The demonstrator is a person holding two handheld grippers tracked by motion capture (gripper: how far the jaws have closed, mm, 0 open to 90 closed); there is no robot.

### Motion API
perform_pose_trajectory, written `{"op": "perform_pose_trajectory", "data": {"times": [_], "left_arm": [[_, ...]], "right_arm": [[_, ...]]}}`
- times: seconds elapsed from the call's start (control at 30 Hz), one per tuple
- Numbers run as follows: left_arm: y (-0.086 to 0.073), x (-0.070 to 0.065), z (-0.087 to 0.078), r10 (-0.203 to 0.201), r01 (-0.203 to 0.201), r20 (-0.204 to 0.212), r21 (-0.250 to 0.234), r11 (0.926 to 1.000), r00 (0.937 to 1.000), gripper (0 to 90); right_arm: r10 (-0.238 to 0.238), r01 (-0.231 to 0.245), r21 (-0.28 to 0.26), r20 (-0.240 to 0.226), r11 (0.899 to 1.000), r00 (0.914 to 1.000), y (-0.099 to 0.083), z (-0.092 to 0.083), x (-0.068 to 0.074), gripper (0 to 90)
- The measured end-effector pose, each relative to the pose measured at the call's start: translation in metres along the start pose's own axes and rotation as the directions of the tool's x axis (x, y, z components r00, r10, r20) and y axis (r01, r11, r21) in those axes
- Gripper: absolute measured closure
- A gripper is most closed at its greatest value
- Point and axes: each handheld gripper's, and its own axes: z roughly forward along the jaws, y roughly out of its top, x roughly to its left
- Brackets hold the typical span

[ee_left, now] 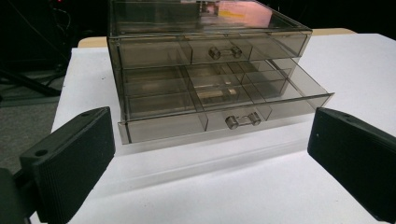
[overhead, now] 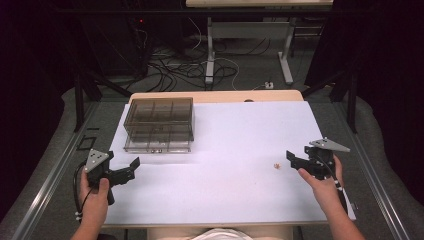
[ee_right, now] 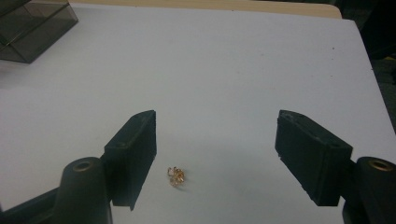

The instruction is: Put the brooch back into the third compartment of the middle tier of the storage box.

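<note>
My left gripper (ee_left: 210,158) gapes before the smoked drawer box (ee_left: 205,74), bottom drawer (ee_left: 224,109) out; my right gripper (ee_right: 215,154), jaws apart, straddles a small gold trinket (ee_right: 176,176)

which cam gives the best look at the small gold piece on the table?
Right gripper view: the gold piece lies close up on the white table, between the open jaws, nearer the left one. The high view shows it as a tiny speck left of the right gripper.
</note>
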Motion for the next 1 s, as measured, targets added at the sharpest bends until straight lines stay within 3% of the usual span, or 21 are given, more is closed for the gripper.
{"op": "perform_pose_trajectory", "data": {"times": [0.13, 0.5, 0.83, 1.0], "left_arm": [[0.000, -0.001, 0.001, 0.000, 0.000, 0.003, 0.003, 1.0000, 1.0000, 0.6], [0.000, -0.001, 0.000, -0.001, 0.001, 0.001, 0.002, 1.0000, 1.0000, 0.5], [0.000, 0.000, 0.000, -0.006, 0.006, 0.002, 0.002, 1.0000, 1.0000, 0.6], [0.000, 0.000, 0.000, -0.002, 0.002, 0.005, 0.005, 1.0000, 1.0000, 0.6]], "right_arm": [[-0.016, 0.016, 0.008, -0.002, 1.000, 0.9999, 0.013, 0.004, 0.002, 34.4], [-0.057, 0.058, 0.050, -0.037, 0.997, 0.9977, 0.025, 0.017, 0.005, 47.8], [-0.022, 0.031, 0.130, -0.070, 0.991, 0.9973, 0.025, 0.034, 0.003, 54.3], [0.007, 0.007, 0.167, -0.085, 0.986, 0.9964, 0.013, 0.043, -0.003, 58.1]]}}
